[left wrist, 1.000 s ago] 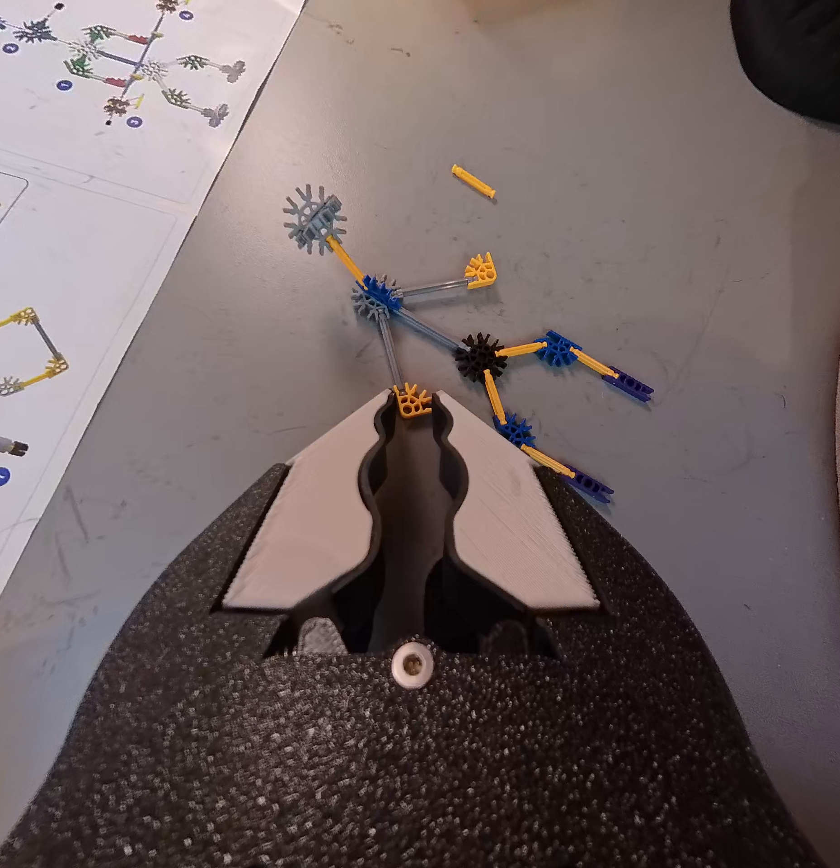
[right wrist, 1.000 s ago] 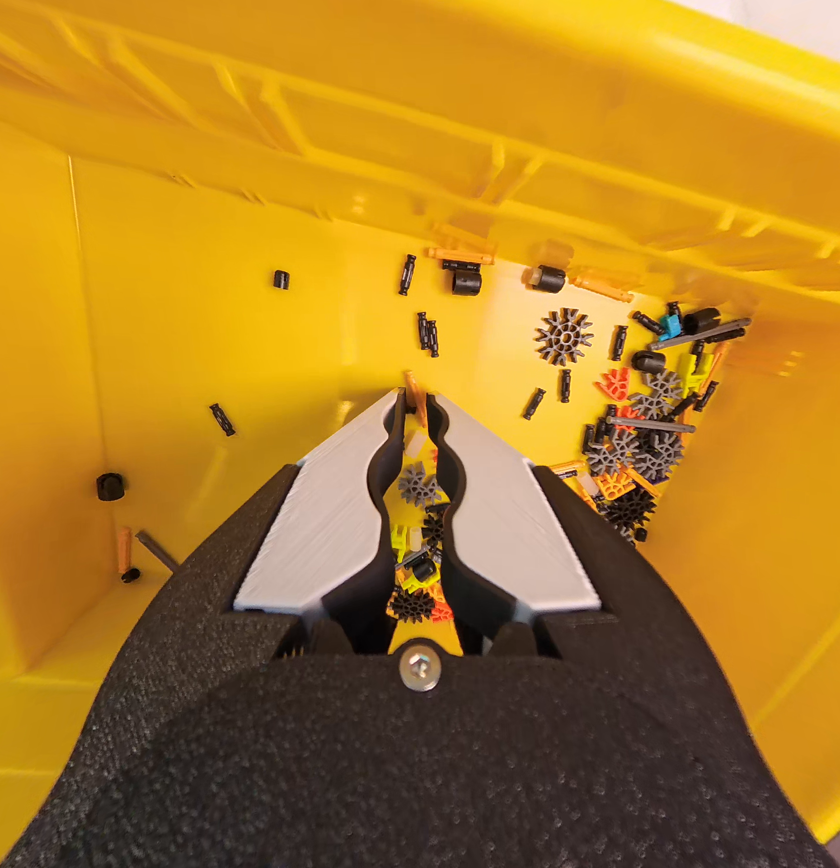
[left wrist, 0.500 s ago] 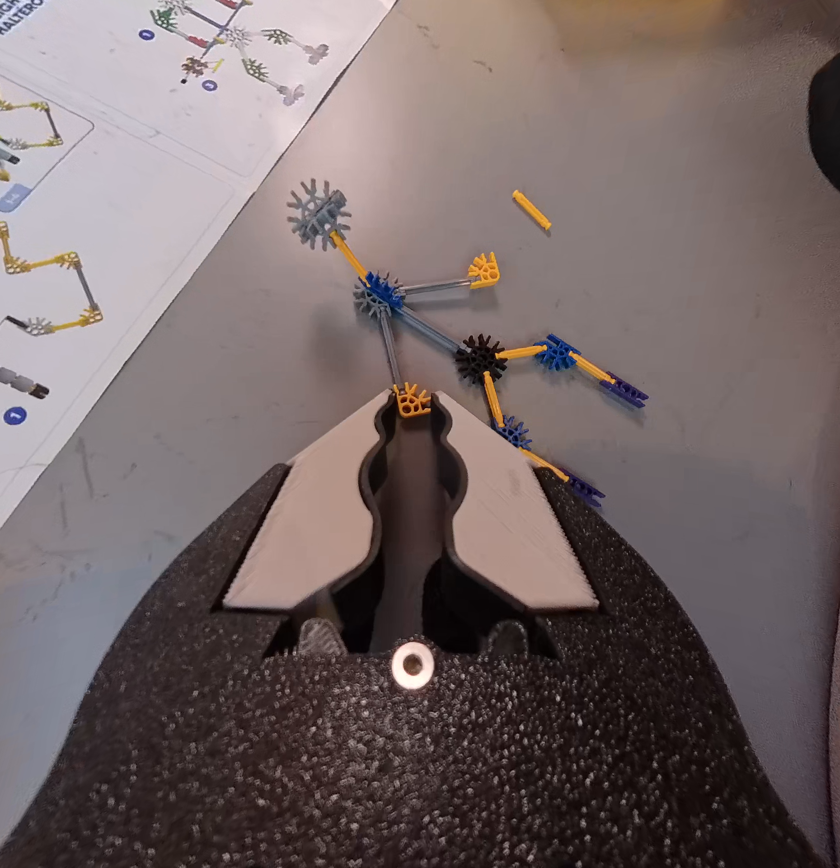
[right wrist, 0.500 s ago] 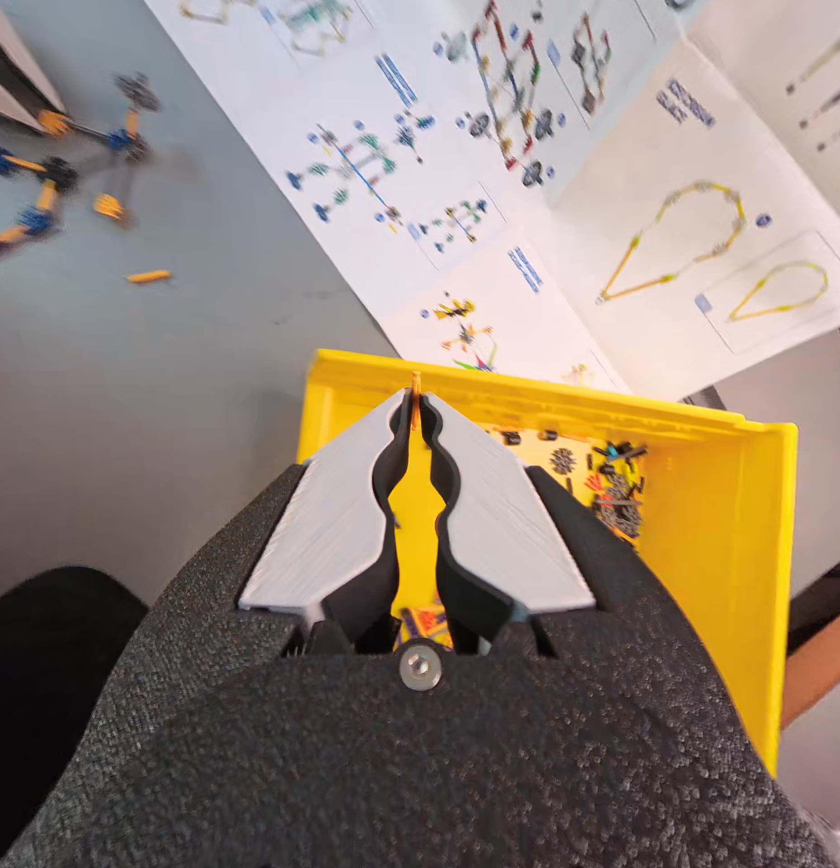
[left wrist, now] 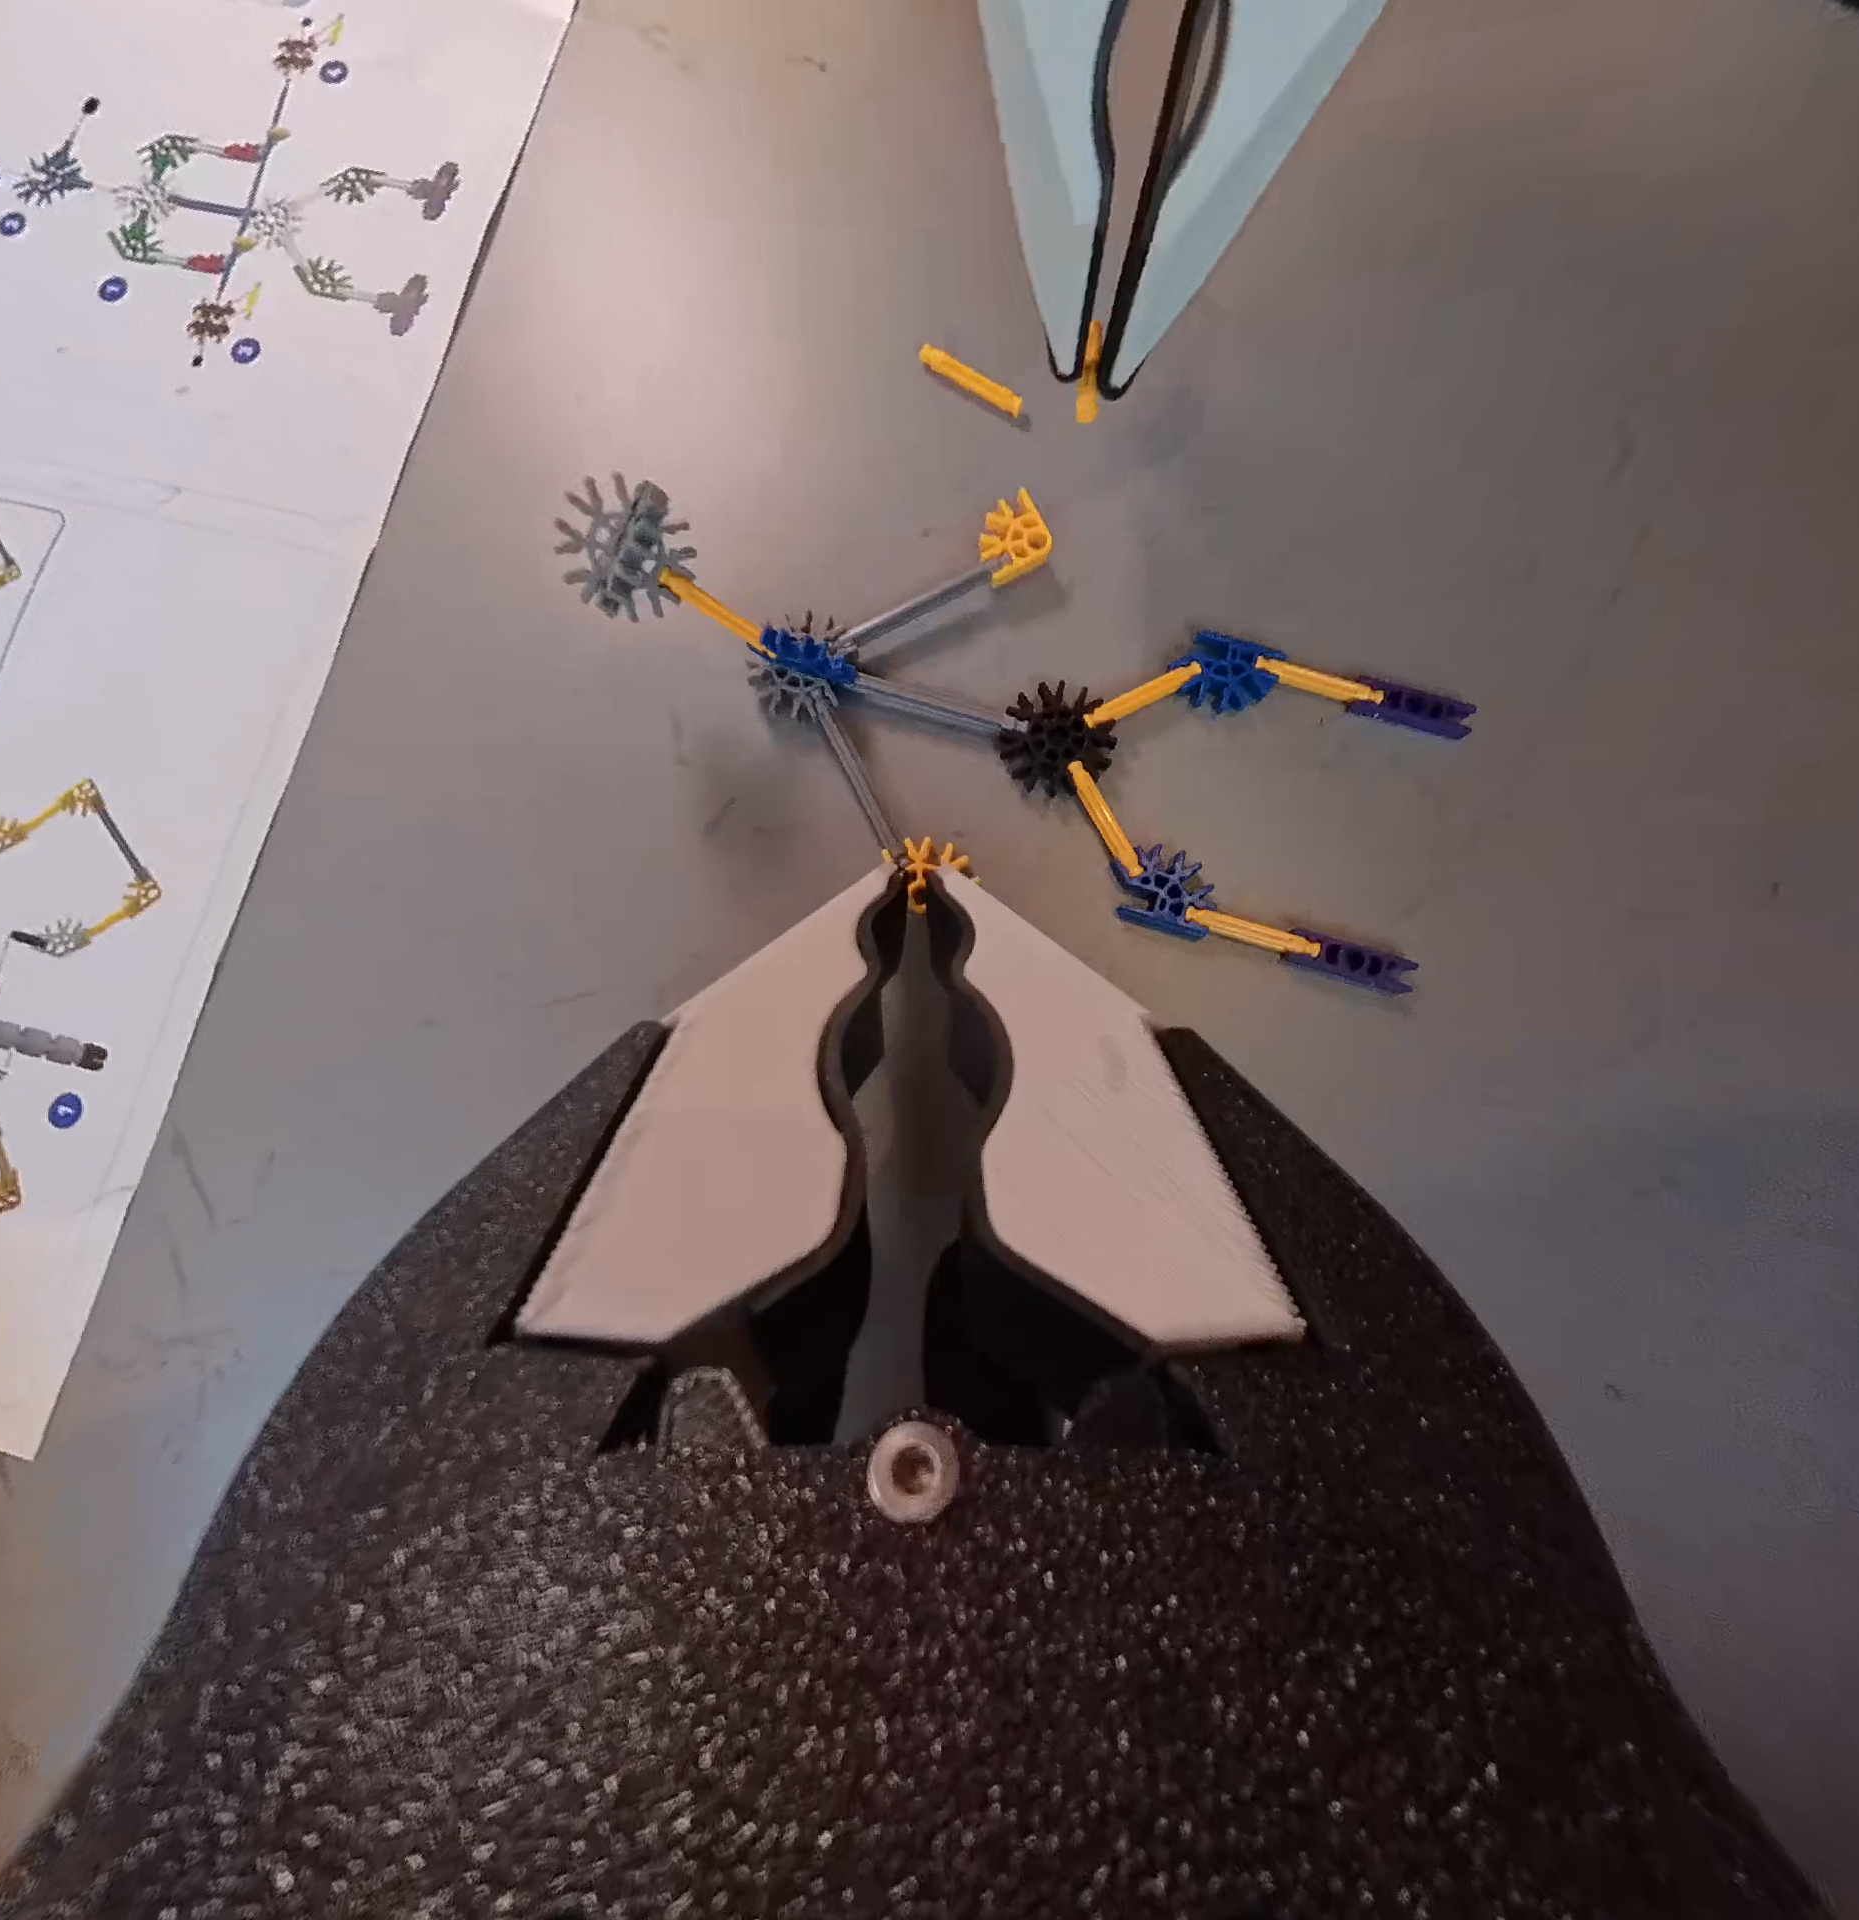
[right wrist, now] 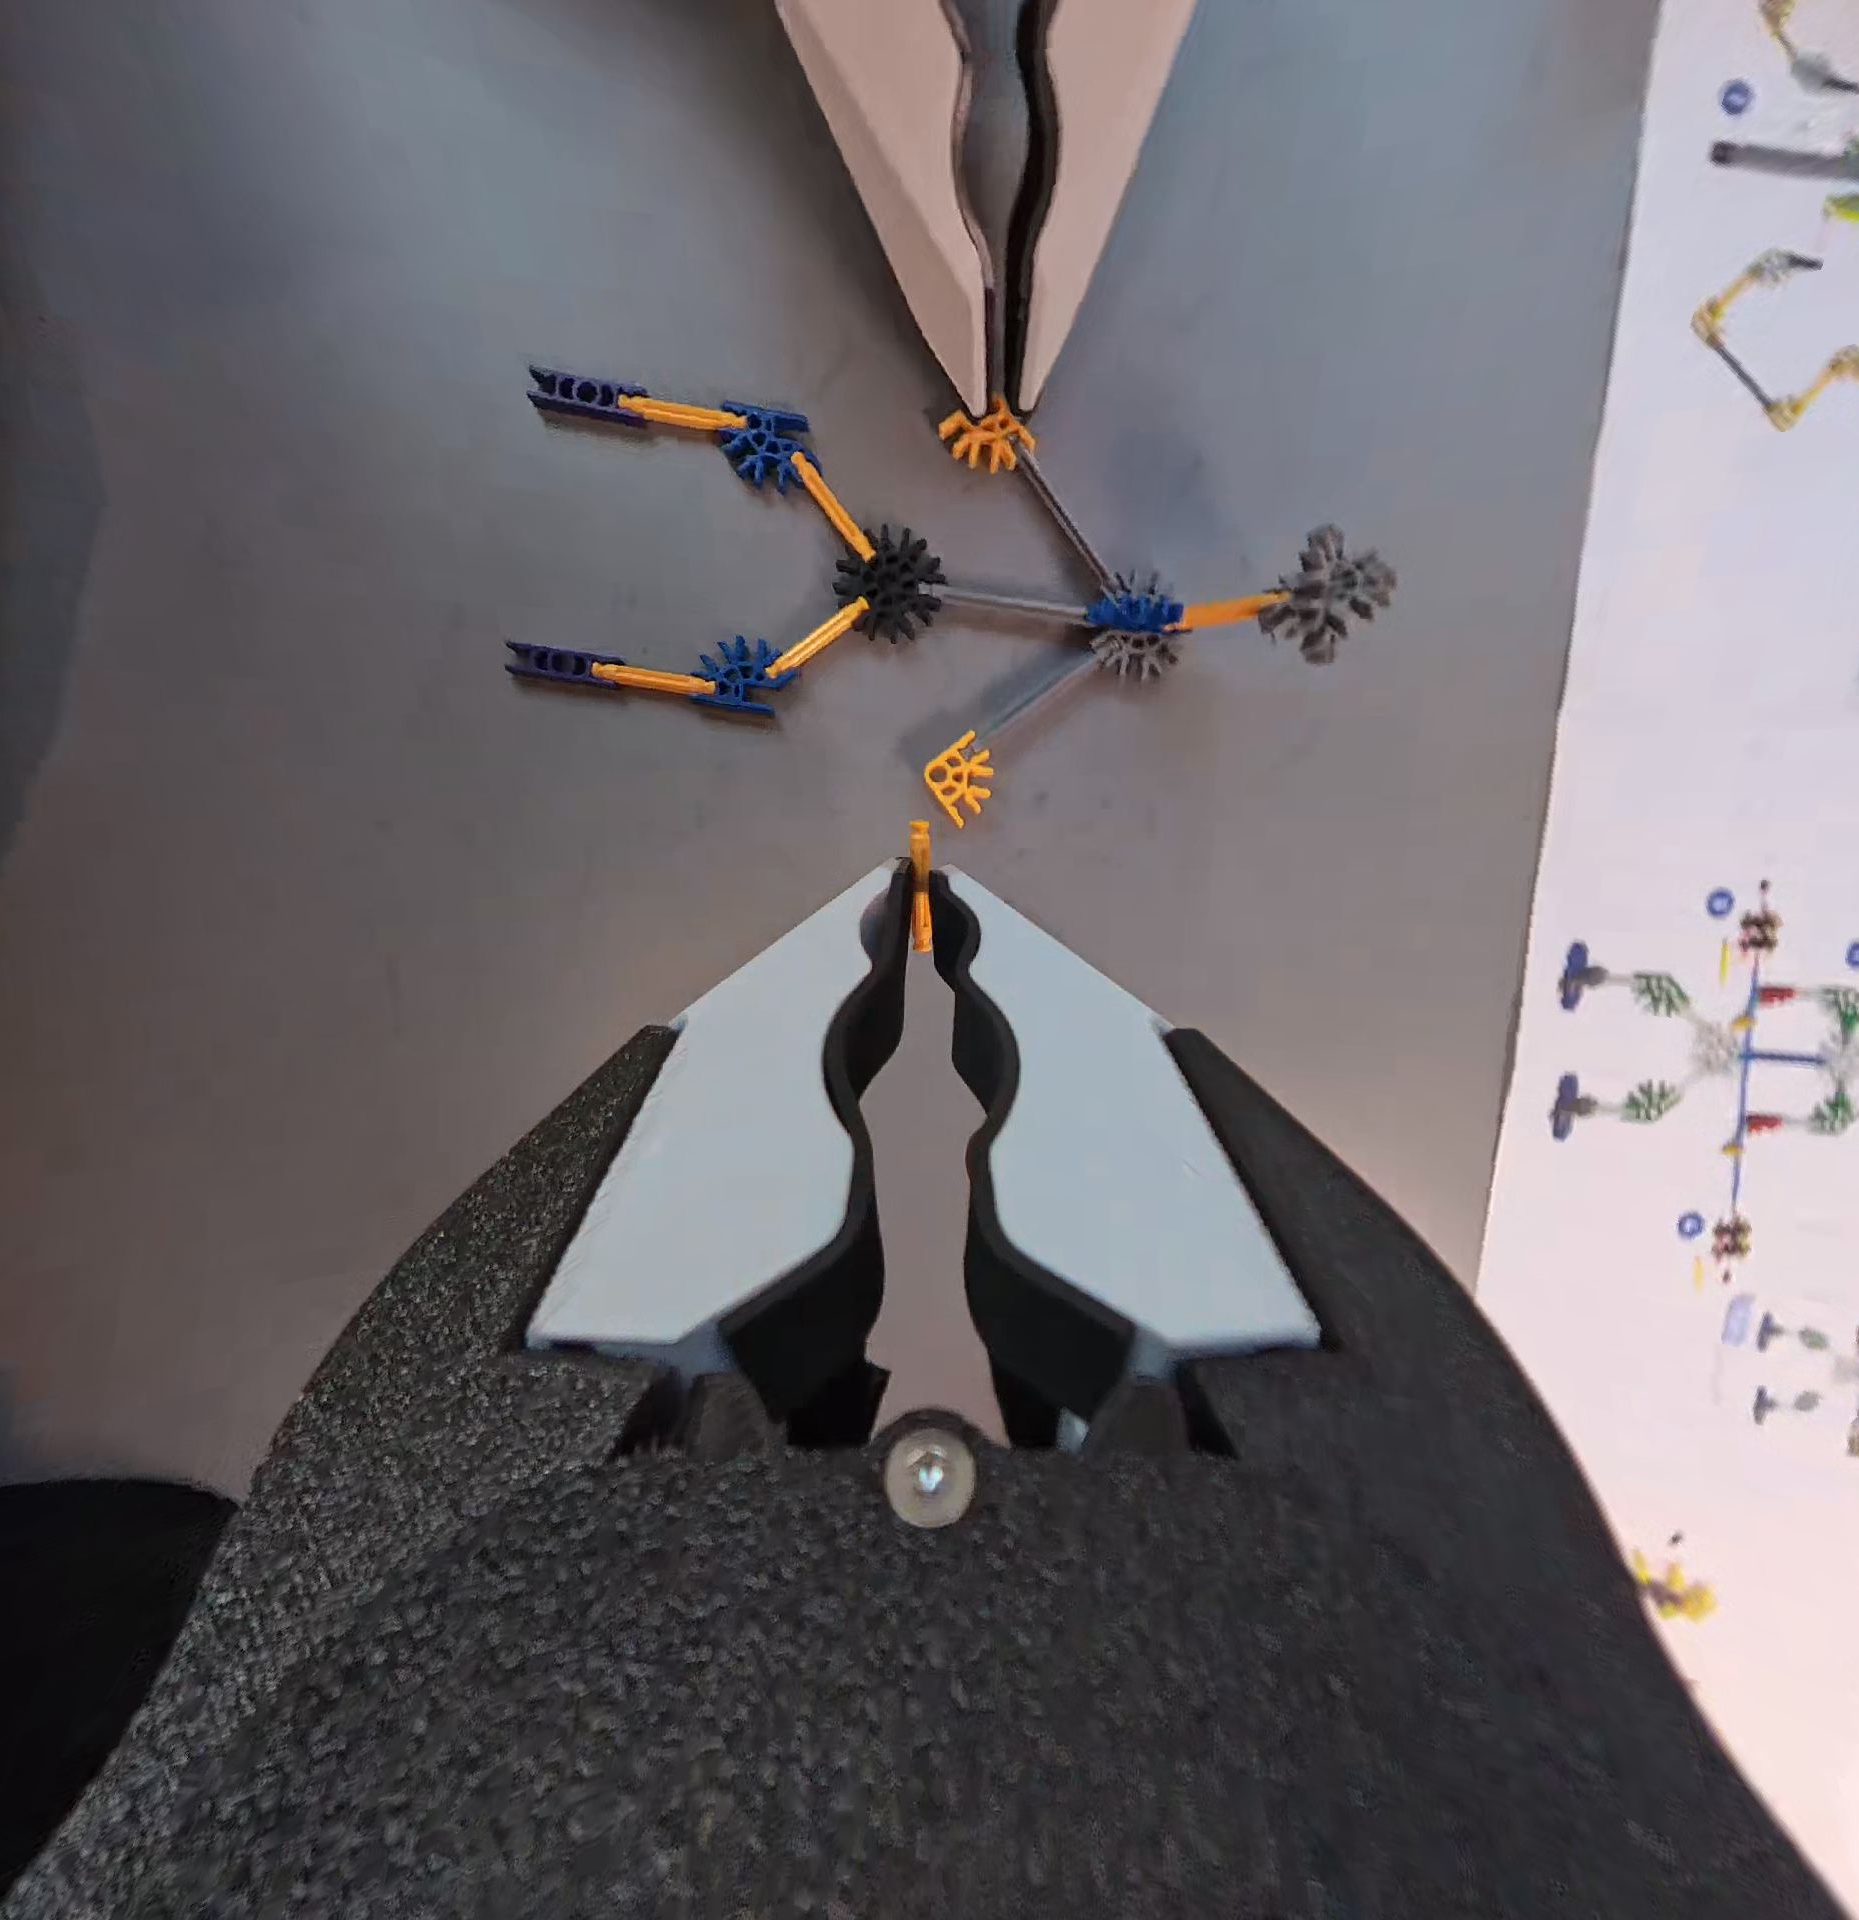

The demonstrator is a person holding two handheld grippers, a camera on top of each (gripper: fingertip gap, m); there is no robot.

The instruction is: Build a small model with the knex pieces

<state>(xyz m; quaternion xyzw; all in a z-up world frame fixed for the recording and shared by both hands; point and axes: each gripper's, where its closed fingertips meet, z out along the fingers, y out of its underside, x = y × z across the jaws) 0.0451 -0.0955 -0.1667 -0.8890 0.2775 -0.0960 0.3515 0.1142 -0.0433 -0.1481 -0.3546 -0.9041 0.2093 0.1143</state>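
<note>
A scuffed grey table [left wrist: 1527, 1143] holds a rod-and-connector model [left wrist: 1055, 738] beside white instruction sheets [left wrist: 177, 623]. Left gripper [left wrist: 917, 883] pinches its yellow connector [left wrist: 930, 860]; right gripper [right wrist: 917, 883] pinches a yellow rod [right wrist: 919, 883].

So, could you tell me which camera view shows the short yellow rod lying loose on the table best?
The left wrist view: the loose yellow rod lies in full sight on the grey table, beside the right gripper and its own held rod. The right wrist view does not show it.
</note>
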